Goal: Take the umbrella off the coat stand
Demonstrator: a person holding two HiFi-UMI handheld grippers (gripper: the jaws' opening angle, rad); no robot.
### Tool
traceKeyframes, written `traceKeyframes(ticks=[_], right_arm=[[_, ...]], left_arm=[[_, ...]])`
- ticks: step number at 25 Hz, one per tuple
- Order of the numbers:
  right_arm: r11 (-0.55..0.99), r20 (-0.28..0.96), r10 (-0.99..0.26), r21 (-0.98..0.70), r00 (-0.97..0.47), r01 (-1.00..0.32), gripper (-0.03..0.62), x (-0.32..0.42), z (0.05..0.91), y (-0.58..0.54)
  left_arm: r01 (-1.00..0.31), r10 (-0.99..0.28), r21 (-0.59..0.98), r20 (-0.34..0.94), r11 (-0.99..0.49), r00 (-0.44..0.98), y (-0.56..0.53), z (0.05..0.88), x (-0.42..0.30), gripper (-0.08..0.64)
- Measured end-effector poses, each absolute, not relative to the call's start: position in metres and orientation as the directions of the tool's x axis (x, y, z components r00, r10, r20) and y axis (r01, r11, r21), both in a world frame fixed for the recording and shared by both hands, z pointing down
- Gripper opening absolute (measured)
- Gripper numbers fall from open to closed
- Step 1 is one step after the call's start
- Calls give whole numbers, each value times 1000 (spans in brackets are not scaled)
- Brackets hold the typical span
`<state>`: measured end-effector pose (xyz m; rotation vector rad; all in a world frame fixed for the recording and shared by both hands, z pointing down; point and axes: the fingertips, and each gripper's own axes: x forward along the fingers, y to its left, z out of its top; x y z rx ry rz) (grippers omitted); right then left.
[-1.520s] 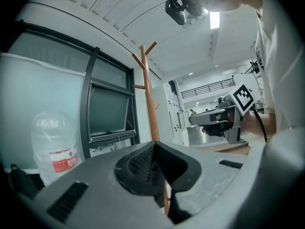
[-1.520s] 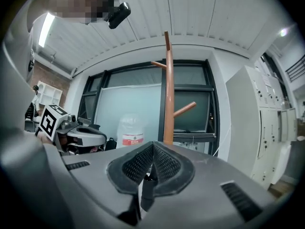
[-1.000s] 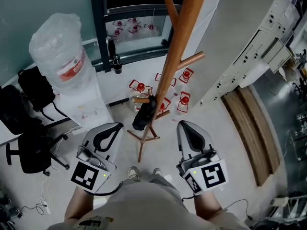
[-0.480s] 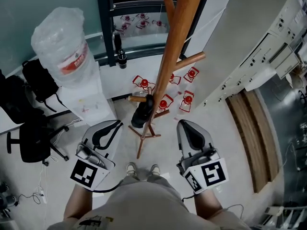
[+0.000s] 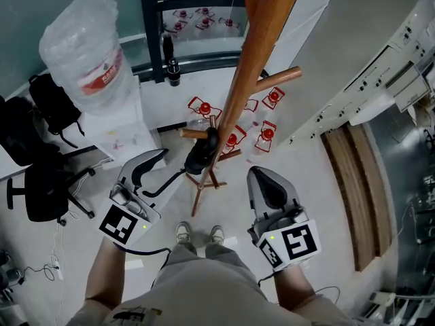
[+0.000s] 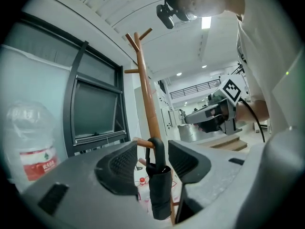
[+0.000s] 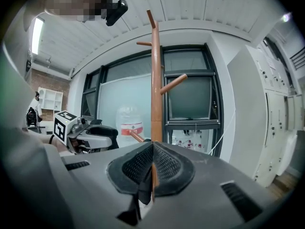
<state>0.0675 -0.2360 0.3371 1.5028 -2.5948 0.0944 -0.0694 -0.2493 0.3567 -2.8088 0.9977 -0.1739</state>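
Fingers (image 6: 119, 165) of the left gripper (image 5: 168, 166) are opening and released. The black folded umbrella (image 5: 202, 156) sits in line between them, with no pad pressing on it. Right gripper (image 5: 264, 176) fingers are clenched together on nothing. Umbrella location: hanging by its loop from 1 short lower peg (image 5: 192, 133) of the brown wooden coat stand (image 5: 250, 60), close against the pole.

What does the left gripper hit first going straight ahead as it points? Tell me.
Likely the black folded umbrella hanging from a low peg of the coat stand, framed in the gap of the left gripper. Its jaws are opening, with nothing between them yet. Depth is unclear.
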Motion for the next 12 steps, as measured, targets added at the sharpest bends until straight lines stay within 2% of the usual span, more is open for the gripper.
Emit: traceKeyframes(ticks=[8,12], right_arm=[[500,205,-848,4,-489,-866,6,65,362,-245],[498,235,-842,-3,-485,-867,6,64,375,-248]], left_arm=[[-495,-534,-227,159,-838,830,-264,406,-50,290],[-481,-513,-197,181,-855,839,-272,427,-41,293]])
